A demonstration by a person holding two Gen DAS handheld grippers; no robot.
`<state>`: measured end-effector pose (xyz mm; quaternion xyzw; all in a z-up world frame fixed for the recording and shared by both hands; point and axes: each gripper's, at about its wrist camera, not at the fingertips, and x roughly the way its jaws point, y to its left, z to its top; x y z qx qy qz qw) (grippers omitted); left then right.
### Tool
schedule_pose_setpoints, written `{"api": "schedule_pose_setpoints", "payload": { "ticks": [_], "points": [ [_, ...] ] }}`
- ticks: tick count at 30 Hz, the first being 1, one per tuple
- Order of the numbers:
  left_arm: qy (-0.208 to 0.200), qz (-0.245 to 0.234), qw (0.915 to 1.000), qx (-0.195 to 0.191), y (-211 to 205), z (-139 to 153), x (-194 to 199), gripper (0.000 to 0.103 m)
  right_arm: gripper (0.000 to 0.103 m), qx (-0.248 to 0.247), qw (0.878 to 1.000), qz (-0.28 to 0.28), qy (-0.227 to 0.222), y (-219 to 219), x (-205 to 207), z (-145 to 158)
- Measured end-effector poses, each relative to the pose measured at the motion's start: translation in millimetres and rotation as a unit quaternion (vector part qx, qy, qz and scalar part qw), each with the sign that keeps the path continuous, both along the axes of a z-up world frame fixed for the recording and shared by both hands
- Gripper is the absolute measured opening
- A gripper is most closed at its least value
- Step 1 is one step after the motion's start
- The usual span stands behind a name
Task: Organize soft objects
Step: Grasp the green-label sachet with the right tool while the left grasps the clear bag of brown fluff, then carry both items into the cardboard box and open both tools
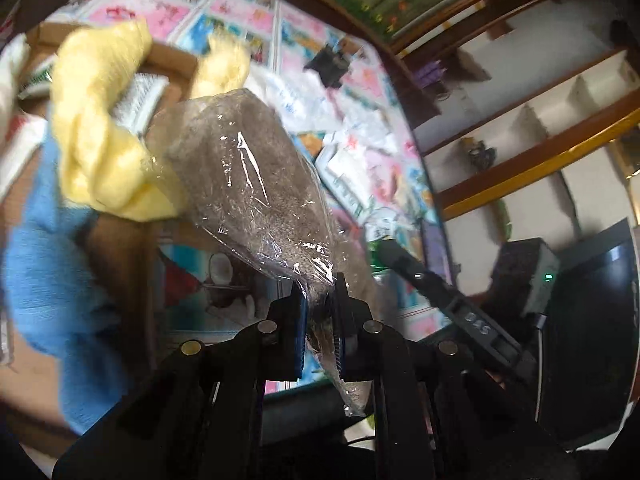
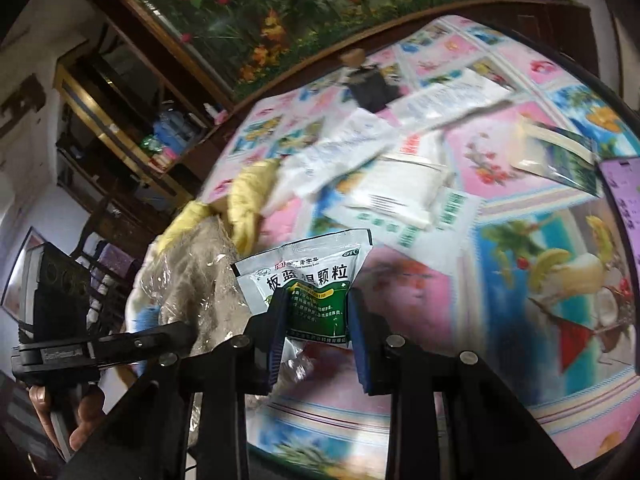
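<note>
My left gripper [image 1: 320,320] is shut on a clear plastic bag [image 1: 248,184] holding a grey-brown towel, with a yellow twisted cloth [image 1: 100,120] and a blue cloth [image 1: 48,288] bunched at its far end, lifted above the table. The same bundle shows at the left in the right wrist view [image 2: 200,280]. My right gripper [image 2: 316,336] holds a white and green sachet [image 2: 312,280] with Chinese print between its fingers, above the table's near edge.
The table wears a pink and blue patterned cloth [image 2: 520,240]. White packets [image 2: 400,188] and papers lie across its middle, with a small black object [image 2: 368,88] at the back. A cardboard box [image 1: 168,60] stands beyond the bundle. Wooden shelves [image 1: 540,100] line the wall.
</note>
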<state>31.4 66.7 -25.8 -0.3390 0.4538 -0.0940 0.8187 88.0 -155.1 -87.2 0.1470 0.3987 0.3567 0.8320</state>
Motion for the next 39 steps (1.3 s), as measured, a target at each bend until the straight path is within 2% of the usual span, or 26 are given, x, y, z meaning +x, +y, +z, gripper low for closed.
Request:
{"api": "schedule_pose_setpoints", "payload": {
  "ticks": [8, 12, 17, 23, 30, 33, 35, 39],
  "points": [
    [-0.063, 0.046, 0.9969, 0.011, 45.8, 35.0, -45.2, 0.01, 0.029, 0.032, 0.997, 0.051, -0.04, 41.4, -13.8, 32.3],
    [-0.073, 0.087, 0.9932, 0.026, 77.3, 43.0, -67.0, 0.01, 0.029, 0.028, 0.994, 0.087, -0.06, 78.6, -16.7, 49.1],
    [-0.067, 0.115, 0.9902, 0.042, 118.1, 35.1, -75.5, 0.01, 0.029, 0.021, 0.988, 0.133, -0.071, 133.8, -13.7, 54.6],
    [-0.03, 0.098, 0.9934, 0.051, 138.3, -0.6, -58.2, 0.01, 0.029, -0.021, 0.986, 0.15, -0.068, 192.9, -2.5, 39.7],
    [-0.015, 0.112, 0.9908, 0.075, 164.3, -11.2, -57.0, 0.01, 0.029, -0.075, 0.989, 0.102, -0.07, 209.0, 28.0, 30.0],
    [0.009, 0.108, 0.9902, 0.089, 168.8, -21.9, -54.4, 0.01, 0.03, -0.124, 0.985, 0.094, -0.068, 221.0, 39.0, 20.7],
    [0.009, 0.103, 0.9907, 0.088, 163.5, -25.3, -52.6, 0.011, 0.032, -0.132, 0.984, 0.086, -0.08, 225.9, 39.8, 18.9],
    [0.008, 0.09, 0.9896, 0.112, 151.2, -27.3, -42.9, 0.011, 0.032, -0.15, 0.978, 0.112, -0.089, 244.8, 32.8, 18.6]
  ]
}}
